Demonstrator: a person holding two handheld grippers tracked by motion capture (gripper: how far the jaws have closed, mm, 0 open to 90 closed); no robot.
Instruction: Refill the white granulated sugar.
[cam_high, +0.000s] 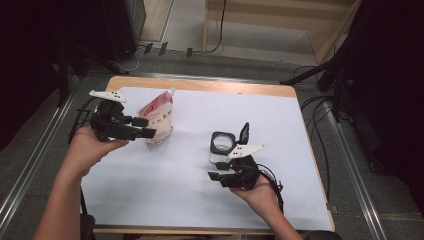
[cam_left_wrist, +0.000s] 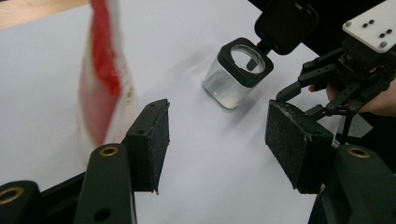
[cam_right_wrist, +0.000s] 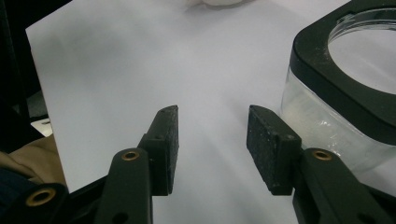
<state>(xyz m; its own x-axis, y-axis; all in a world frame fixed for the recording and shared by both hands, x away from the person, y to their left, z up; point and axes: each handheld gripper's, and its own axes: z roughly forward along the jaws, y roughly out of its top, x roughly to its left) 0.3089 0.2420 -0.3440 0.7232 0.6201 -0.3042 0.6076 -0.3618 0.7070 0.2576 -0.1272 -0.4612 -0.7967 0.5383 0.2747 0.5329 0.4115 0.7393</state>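
Left gripper (cam_high: 145, 127): jaws open, empty. Pouch (cam_high: 159, 120) stands upright just off its left jaw, long axis vertical. Right gripper (cam_high: 220, 176): jaws open, empty; jar (cam_high: 221, 146), lid flipped up, sits just right of the right jaw. Left is nearer the pouch.

A: Left gripper (cam_high: 145, 127): clearance?

B: Jaws spread, nothing between them. The pouch (cam_high: 160, 122) stands upright just beside its left pad (cam_left_wrist: 152, 140), blocking that side. Ahead lies bare white sheet (cam_high: 190, 190) up to the jar (cam_left_wrist: 236, 74).

A: Right gripper (cam_high: 216, 171)?

B: Jaws parted, gap clear. The jar (cam_right_wrist: 341, 93) sits close off its right pad (cam_right_wrist: 271, 144), its lid (cam_high: 244, 133) hinged up. Forward and to its left the sheet lies open.

A: Between the two grippers?

B: Open sheet; they are well apart.
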